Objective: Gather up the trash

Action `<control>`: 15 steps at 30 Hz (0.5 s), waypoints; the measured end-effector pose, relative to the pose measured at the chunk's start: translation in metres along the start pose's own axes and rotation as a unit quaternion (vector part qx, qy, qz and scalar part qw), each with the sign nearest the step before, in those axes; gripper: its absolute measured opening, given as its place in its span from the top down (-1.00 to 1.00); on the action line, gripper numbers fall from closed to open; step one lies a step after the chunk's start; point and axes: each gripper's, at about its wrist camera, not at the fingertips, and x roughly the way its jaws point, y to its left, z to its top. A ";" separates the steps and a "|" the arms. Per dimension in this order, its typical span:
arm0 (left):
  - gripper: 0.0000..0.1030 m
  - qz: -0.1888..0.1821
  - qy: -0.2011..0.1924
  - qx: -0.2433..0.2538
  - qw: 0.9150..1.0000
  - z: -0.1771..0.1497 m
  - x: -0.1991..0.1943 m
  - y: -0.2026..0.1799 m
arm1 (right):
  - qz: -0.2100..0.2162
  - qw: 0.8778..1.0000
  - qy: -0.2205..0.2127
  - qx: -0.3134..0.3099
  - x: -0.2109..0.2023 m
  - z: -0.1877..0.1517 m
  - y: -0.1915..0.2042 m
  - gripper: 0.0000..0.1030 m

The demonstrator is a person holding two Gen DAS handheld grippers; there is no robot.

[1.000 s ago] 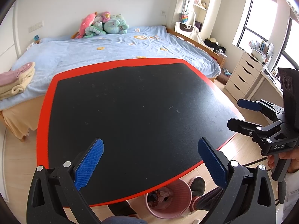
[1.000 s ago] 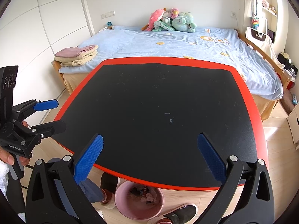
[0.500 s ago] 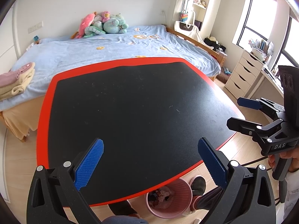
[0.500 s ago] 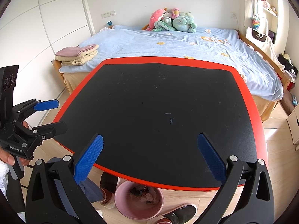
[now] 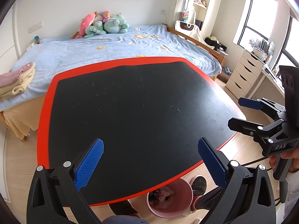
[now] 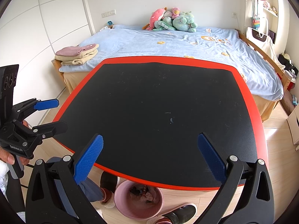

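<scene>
A black table with a red border (image 5: 130, 108) (image 6: 160, 100) fills both views; I see no loose trash on it. A pink waste bin (image 5: 169, 198) (image 6: 139, 198) with scraps inside stands on the floor under the table's near edge. My left gripper (image 5: 151, 160) is open and empty above the near edge; it also shows at the left of the right wrist view (image 6: 51, 113). My right gripper (image 6: 149, 156) is open and empty above the near edge; it also shows at the right of the left wrist view (image 5: 241, 112).
A bed with a blue cover (image 6: 177, 43) and plush toys (image 6: 172, 21) lies behind the table. Folded towels (image 6: 78, 53) lie on its corner. A white drawer unit (image 5: 243, 72) stands at the right. The person's feet (image 6: 179, 212) are beside the bin.
</scene>
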 end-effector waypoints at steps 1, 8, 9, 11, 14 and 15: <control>-0.88 0.001 0.000 0.000 1.000 0.000 0.000 0.000 | 0.000 1.000 0.000 0.000 0.000 0.000 0.000 -0.93; -0.88 0.002 0.001 0.001 1.000 -0.001 0.002 -0.001 | 0.000 1.000 0.000 0.000 0.000 0.000 0.000 -0.93; -0.88 0.002 0.002 0.001 1.000 -0.001 0.002 0.000 | 0.000 1.000 0.000 0.000 0.000 0.000 0.000 -0.93; -0.88 0.003 0.002 0.002 1.000 -0.002 0.002 -0.001 | 0.000 1.000 0.000 0.000 0.000 0.000 0.000 -0.93; -0.88 0.002 0.007 0.003 1.000 -0.003 0.004 -0.002 | 0.000 1.000 0.000 -0.001 0.000 0.000 0.000 -0.93; -0.88 0.004 0.009 0.004 1.000 -0.004 0.005 -0.002 | 0.000 1.000 0.000 0.000 0.000 0.000 0.000 -0.93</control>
